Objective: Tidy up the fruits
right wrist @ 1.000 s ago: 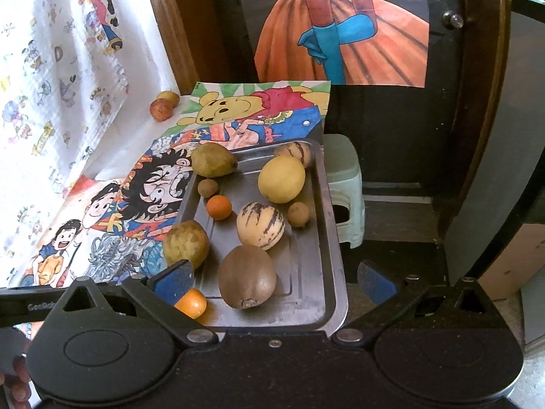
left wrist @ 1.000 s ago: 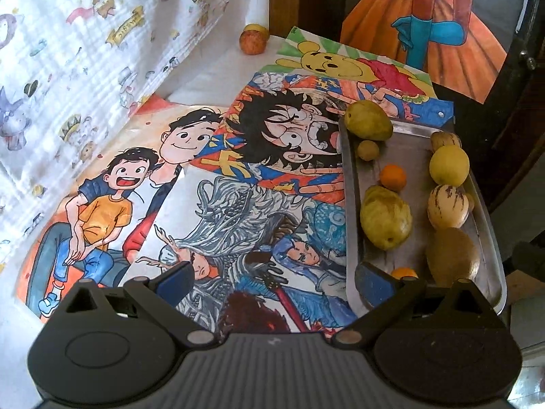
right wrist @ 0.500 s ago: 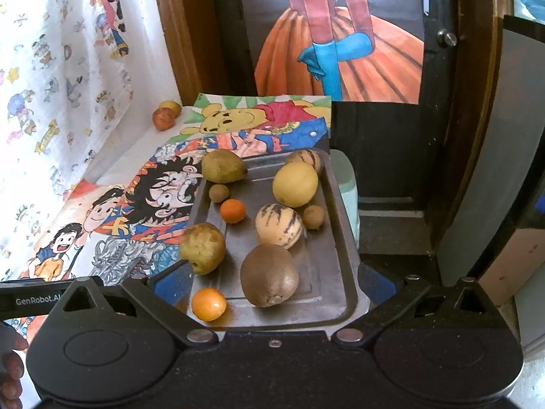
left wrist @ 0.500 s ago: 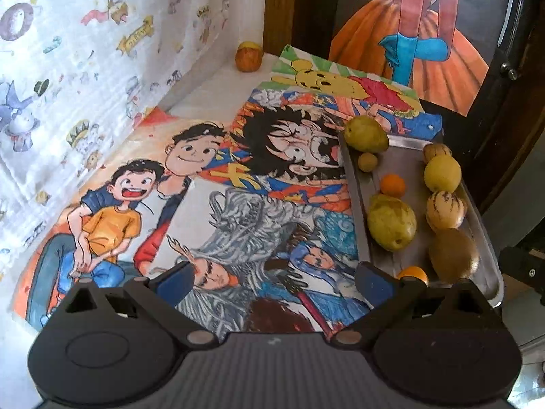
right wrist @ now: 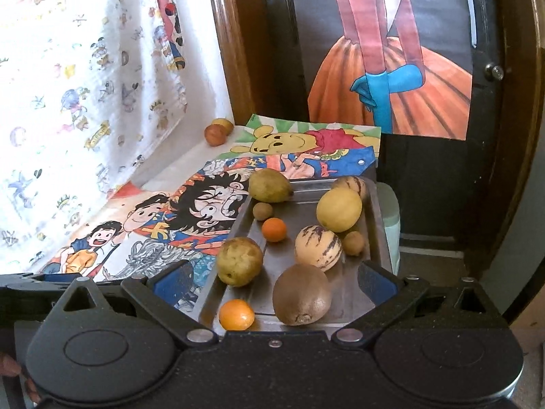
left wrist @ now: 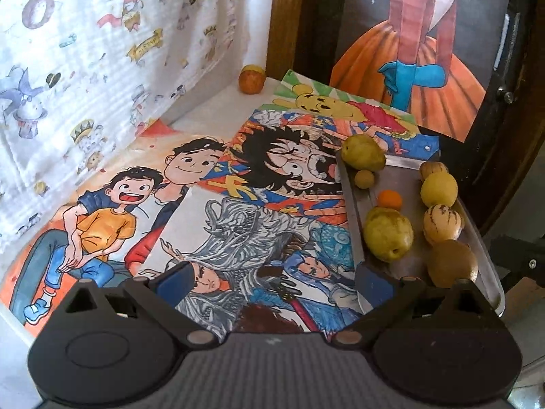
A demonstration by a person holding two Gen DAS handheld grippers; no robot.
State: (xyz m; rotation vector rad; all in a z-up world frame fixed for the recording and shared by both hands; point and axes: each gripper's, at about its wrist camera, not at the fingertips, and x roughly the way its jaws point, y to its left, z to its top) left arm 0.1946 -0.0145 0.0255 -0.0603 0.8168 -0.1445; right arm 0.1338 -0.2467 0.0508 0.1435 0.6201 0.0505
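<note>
A metal tray (right wrist: 373,238) at the table's right edge holds several fruits: a brown kiwi (right wrist: 301,294), a striped melon (right wrist: 317,247), a yellow lemon (right wrist: 339,209), two green pears (right wrist: 239,261), small oranges (right wrist: 236,314). The tray also shows in the left wrist view (left wrist: 477,238). Two fruits (right wrist: 218,133) lie at the far back corner, seen too in the left wrist view (left wrist: 251,79). My right gripper (right wrist: 276,281) is open and empty, just before the tray's near end. My left gripper (left wrist: 272,277) is open and empty over the cartoon posters.
Cartoon posters (left wrist: 190,184) cover the table. A printed white cloth (left wrist: 85,68) hangs along the left side. A dark wooden door with a dress picture (right wrist: 391,68) stands behind. A pale green stool (right wrist: 391,218) sits beyond the tray's right side.
Both grippers have pulled back and risen a little, so the tray and posters look farther off. Nothing was grasped or moved.
</note>
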